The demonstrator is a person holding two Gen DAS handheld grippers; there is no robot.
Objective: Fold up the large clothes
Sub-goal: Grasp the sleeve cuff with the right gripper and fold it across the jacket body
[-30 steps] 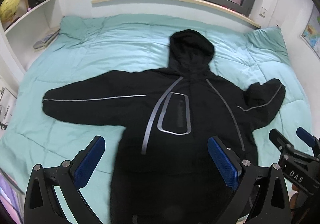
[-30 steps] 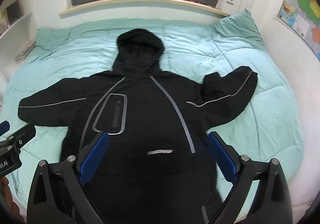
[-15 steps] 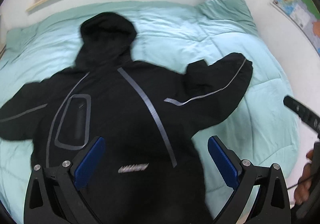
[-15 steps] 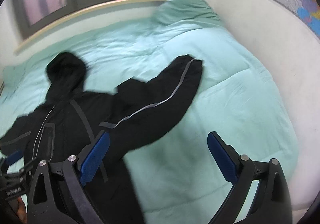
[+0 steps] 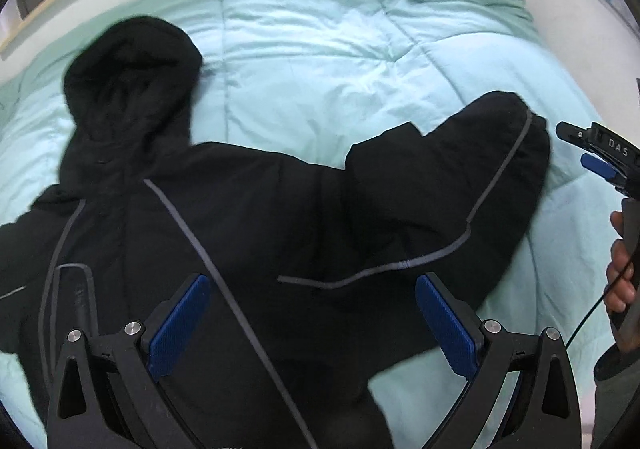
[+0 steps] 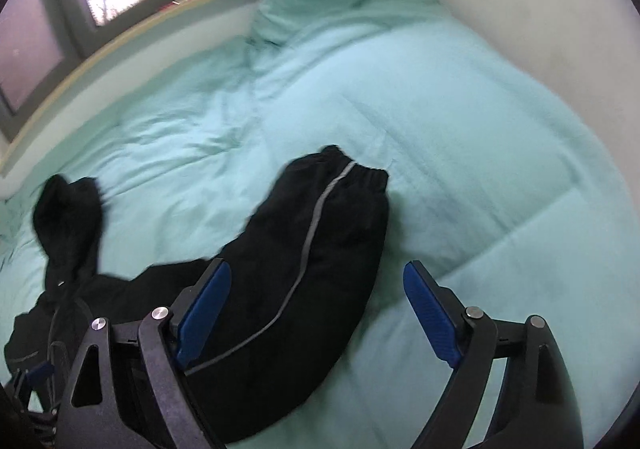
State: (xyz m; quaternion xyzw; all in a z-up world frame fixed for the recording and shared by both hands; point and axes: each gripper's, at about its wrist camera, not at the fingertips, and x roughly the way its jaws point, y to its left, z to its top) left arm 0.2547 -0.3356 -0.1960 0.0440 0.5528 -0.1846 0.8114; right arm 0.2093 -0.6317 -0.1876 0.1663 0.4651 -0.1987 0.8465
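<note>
over the bed point(image 5: 320, 61), black jacket point(image 5: 248, 209) spread flat, left claw point(image 5: 312, 321) gaping empty, right claw point(image 6: 316, 313) narrowing above the sleeve point(image 6: 320, 245), grasping nothing

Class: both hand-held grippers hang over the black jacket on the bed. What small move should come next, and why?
Probably lower the right hand-held gripper onto the sleeve near its cuff: its jaws, just closing slightly, hold nothing, and the sleeve lies spread on the quilt, unfolded.
</note>
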